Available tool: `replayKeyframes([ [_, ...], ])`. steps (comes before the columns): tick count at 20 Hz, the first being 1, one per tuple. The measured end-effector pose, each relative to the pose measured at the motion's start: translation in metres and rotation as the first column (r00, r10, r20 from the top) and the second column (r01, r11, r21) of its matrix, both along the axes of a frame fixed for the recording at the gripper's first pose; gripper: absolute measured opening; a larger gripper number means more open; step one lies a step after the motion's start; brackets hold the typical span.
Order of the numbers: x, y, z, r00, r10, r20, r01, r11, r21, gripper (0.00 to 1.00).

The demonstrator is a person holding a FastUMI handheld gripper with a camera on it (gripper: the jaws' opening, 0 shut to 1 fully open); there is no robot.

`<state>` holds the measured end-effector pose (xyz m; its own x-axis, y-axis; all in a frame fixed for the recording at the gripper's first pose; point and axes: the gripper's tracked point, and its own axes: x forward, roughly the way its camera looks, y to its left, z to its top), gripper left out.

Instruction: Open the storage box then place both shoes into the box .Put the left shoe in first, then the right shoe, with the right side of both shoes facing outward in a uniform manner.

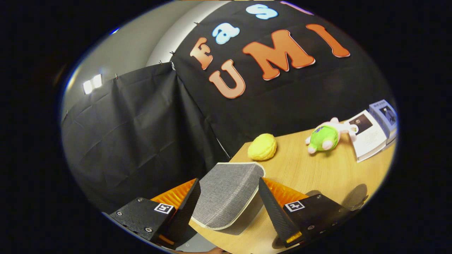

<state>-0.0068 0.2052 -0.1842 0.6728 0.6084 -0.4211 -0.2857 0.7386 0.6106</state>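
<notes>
One grey woven piece (227, 195) with a pale rolled edging is seen between the two fingers of the gripper (227, 201), lying at the near corner of the wooden table (317, 173); whether it is the lid of the storage box or the flank of a shoe cannot be told from this view, and it is judged more likely to be the fabric-covered lid, since its surface is flat and its corner rounded. The fingers are spread apart, one on each side of the piece, and neither can be seen to press on it, so nothing is clamped yet. The piece is judged to be light, moderately stiff like cloth over board, with a coarse weave that should give good friction and little risk of slipping. It is not thought fragile, though the thin edging could be bent if pinched hard at a corner. A hold is best taken on the free edge nearest the fingers, across its thickness, so that the panel can be lifted or swung without twisting. Beyond the fingers, a yellow ridged toy (262, 146) rests just past the grey piece, a green plush toy (326, 137) lies farther along the table, and a few booklets (370, 135) are stacked near it; all are well apart from the gripper. No shoe can be recognised with certainty.
</notes>
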Motion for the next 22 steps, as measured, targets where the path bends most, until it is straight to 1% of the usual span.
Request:
replayKeyframes([
  [3, 0.0, 0.01, -0.024, 0.995, 0.015, -0.099, -0.009, 0.998, 0.056, 0.97],
  [7, 0.003, 0.027, -0.053, 0.973, 0.044, -0.225, -0.01, 0.988, 0.154, 0.96],
  [14, 0.005, 0.054, -0.098, 0.929, 0.099, -0.357, -0.022, 0.977, 0.213, 0.96],
  [17, 0.004, 0.07, -0.112, 0.906, 0.133, -0.402, -0.02, 0.962, 0.273, 0.96],
  [20, 0.006, 0.076, -0.105, 0.906, 0.149, -0.397, -0.003, 0.938, 0.347, 0.96],
  [22, 0.009, 0.072, -0.103, 0.917, 0.131, -0.377, 0.007, 0.939, 0.343, 0.93],
])
